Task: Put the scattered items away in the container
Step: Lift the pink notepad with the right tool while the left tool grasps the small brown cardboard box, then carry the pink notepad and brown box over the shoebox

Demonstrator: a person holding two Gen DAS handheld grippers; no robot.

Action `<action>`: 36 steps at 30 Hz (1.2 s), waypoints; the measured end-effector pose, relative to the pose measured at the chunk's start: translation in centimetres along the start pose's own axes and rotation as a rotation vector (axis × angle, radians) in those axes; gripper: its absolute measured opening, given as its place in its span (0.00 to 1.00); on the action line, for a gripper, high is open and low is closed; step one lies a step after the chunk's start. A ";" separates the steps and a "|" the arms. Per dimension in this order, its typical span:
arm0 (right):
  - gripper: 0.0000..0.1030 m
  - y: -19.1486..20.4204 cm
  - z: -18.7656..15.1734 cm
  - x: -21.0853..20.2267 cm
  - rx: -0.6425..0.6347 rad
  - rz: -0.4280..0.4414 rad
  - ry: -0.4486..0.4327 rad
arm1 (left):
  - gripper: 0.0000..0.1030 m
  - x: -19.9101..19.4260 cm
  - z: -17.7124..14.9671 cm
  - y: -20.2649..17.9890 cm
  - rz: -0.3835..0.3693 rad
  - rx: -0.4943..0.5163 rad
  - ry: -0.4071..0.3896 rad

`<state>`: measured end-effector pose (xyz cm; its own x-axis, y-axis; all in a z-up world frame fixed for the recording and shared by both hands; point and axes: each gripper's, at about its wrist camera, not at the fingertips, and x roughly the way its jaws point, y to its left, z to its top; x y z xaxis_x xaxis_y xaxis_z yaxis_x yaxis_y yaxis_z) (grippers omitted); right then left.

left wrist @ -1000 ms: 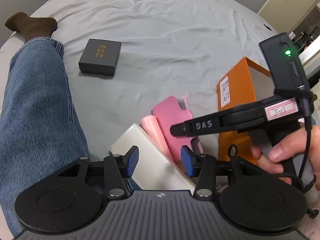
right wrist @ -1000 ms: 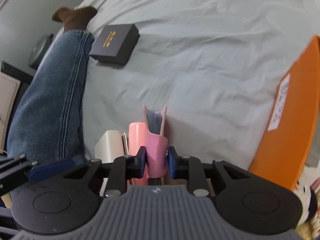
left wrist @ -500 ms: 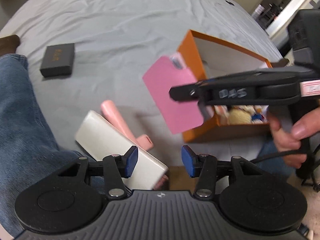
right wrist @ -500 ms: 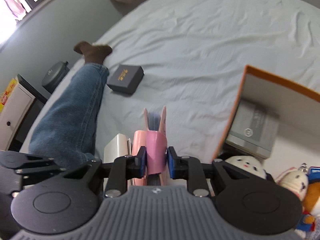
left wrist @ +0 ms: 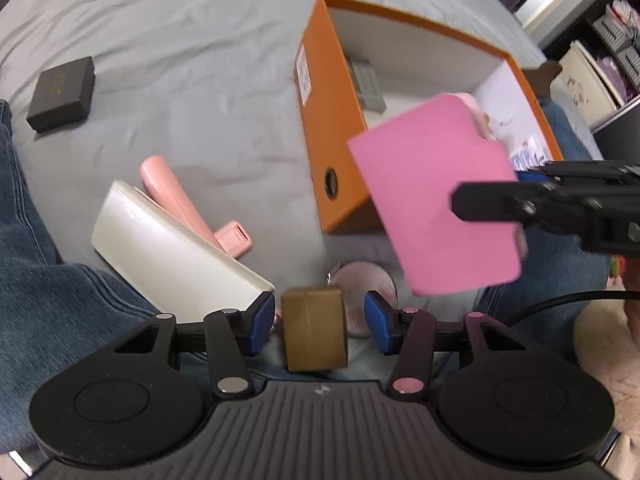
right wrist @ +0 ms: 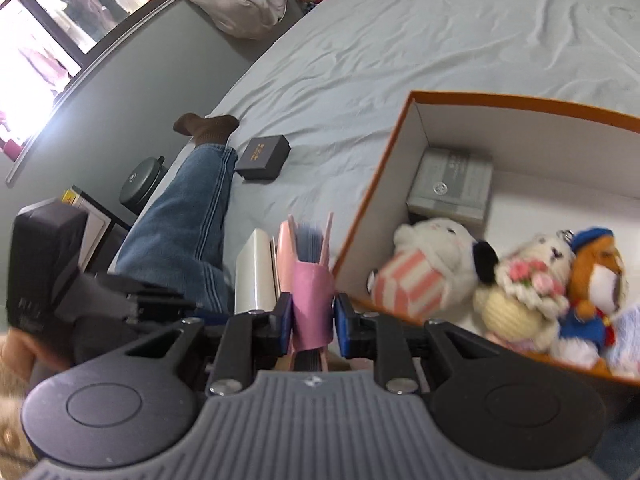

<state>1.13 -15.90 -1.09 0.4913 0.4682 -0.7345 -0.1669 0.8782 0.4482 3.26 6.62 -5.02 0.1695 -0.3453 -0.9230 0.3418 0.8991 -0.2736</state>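
Observation:
My right gripper (right wrist: 308, 326) is shut on a pink card wallet (right wrist: 310, 304) and holds it in the air beside the near corner of the orange box (right wrist: 372, 200). In the left wrist view the wallet (left wrist: 436, 196) hangs over the box's near end (left wrist: 332, 128). My left gripper (left wrist: 316, 320) is open and low over the bed, with a small brown box (left wrist: 314, 334) between its fingers, not gripped. A white case (left wrist: 172, 252), a pale pink tube (left wrist: 180, 200), a round pink compact (left wrist: 362, 292) and a black gift box (left wrist: 62, 94) lie on the grey sheet.
The orange box holds a grey box (right wrist: 452, 188) and several plush toys (right wrist: 516, 280). The person's jeans leg (right wrist: 180, 236) lies along the bed's left side. A fluffy white cloth (left wrist: 604, 344) is at the right.
My right gripper has lifted the pink wallet off the bed and carried it right, to the orange box. My left gripper has drawn back, and the brown box now shows between its fingers.

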 end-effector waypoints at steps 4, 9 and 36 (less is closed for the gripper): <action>0.24 -0.9 -2.0 -1.2 0.008 -0.027 0.003 | 0.57 1.0 -0.3 -0.7 0.023 -0.007 0.034; 0.24 -3.4 -3.7 -1.8 0.084 -0.012 0.017 | 0.59 2.6 -0.5 -1.1 0.088 0.015 0.073; 0.23 -5.9 -3.2 -4.6 0.166 0.024 -0.046 | 0.50 1.7 0.0 -1.2 0.019 0.003 -0.001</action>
<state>-2.87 -22.97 -1.97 0.5281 0.4801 -0.7004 -0.0369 0.8370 0.5460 3.13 4.92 -6.24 0.1769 -0.3286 -0.9277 0.3410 0.9047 -0.2554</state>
